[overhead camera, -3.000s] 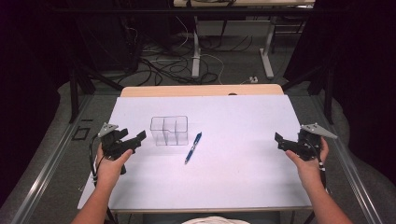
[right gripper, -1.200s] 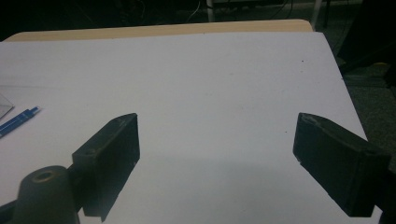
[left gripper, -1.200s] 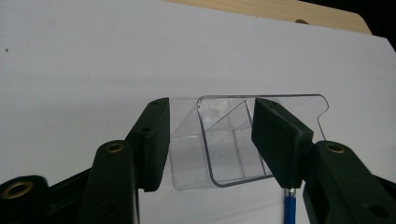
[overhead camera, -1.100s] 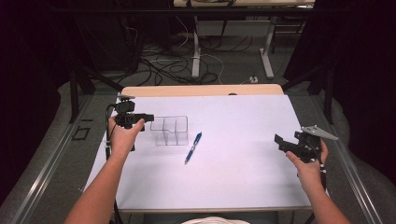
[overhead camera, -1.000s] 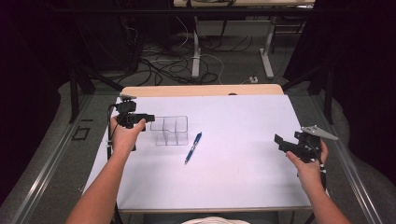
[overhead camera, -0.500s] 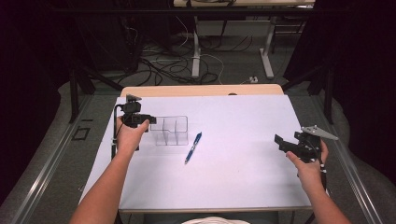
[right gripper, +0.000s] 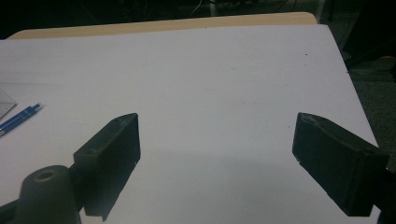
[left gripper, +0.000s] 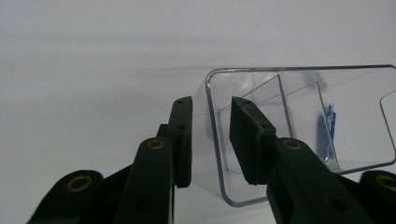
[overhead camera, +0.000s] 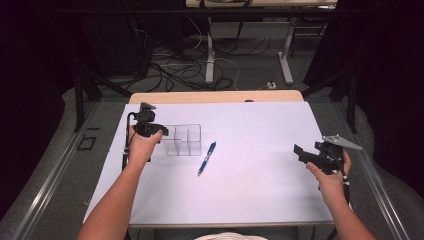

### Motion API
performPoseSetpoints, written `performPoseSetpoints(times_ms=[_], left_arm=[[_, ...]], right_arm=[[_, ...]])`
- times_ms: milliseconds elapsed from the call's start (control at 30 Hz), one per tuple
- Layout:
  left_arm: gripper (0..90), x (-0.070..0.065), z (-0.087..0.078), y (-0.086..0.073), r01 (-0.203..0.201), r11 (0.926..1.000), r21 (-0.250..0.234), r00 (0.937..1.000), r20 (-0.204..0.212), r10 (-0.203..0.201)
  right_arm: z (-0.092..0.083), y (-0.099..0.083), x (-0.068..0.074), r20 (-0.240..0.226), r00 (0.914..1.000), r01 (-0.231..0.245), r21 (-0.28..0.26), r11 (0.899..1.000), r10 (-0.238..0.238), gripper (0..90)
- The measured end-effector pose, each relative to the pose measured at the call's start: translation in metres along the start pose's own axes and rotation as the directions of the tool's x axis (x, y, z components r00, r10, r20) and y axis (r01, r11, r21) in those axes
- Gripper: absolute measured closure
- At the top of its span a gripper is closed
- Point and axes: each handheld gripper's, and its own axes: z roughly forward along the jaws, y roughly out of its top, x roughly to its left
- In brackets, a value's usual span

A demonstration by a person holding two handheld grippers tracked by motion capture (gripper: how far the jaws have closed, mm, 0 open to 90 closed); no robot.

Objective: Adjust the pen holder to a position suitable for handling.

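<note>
At far left: left gripper, jaws just closing astride clear box wall, gaps remaining.
Near right: right gripper, wide open, empty.

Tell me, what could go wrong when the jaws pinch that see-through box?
The left gripper has just been closing its jaws around one thin end wall of the clear plastic organizer, one jaw inside, one outside. A hold on that edge alone could let the box tilt or slip if lifted. If it slides on the white table, it might bump the blue pen lying close beside it.
</note>
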Motion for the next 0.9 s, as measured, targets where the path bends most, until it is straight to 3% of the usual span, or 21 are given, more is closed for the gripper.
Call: performPoseSetpoints(times_ms=[467,900], left_arm=[[77.6,-0.0034,0.0051,0.0,-0.017,0.9992,0.036,0.9991,-0.037,0.018],[82.2,-0.0062,0.0052,0.0006,0.009,0.9996,0.025,0.9975,-0.07,-0.007]], right_arm=[[0.0012,-0.0006,-0.0013,-0.007,1.0,-0.003,0.01,1.0,0.003,14.7],[0.0021,-0.0014,-0.001,-0.011,0.9999,-0.013,0.011,1.0,0.013,14.7]])
